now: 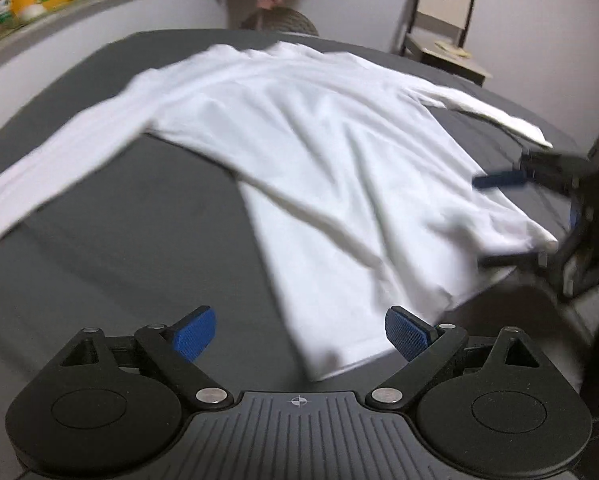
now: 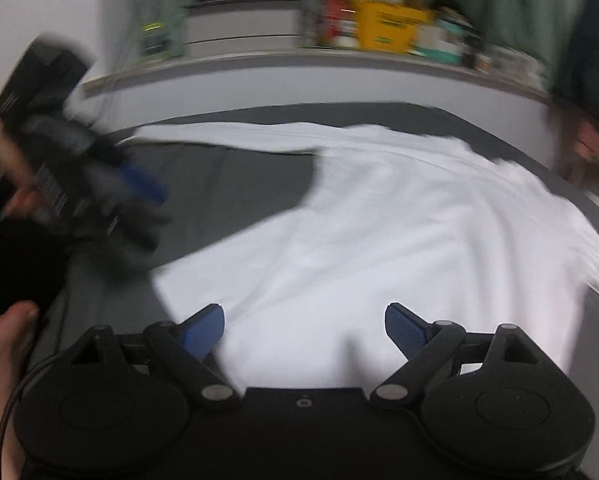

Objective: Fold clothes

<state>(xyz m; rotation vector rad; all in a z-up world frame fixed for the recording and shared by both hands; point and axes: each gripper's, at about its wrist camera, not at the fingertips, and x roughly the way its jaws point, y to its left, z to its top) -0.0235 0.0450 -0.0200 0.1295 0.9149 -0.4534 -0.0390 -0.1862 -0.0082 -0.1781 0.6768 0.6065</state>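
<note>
On the grey bed (image 1: 99, 240) a white shirt (image 1: 319, 160) lies spread; left gripper (image 1: 299, 334) and right gripper (image 2: 303, 332) are wide and empty, so better grip one sleeve (image 1: 59, 160) edge firmly.

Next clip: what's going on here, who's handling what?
A person holds a two-finger gripper in each hand over a white long-sleeved shirt spread flat on a dark grey bed, both sleeves out to the sides. No fold shows yet. The left gripper is open near the shirt's bottom hem, nothing between its fingers. The right gripper is above the shirt body, its jaws closing slightly with no cloth pinched. Both views are blurred.
</note>
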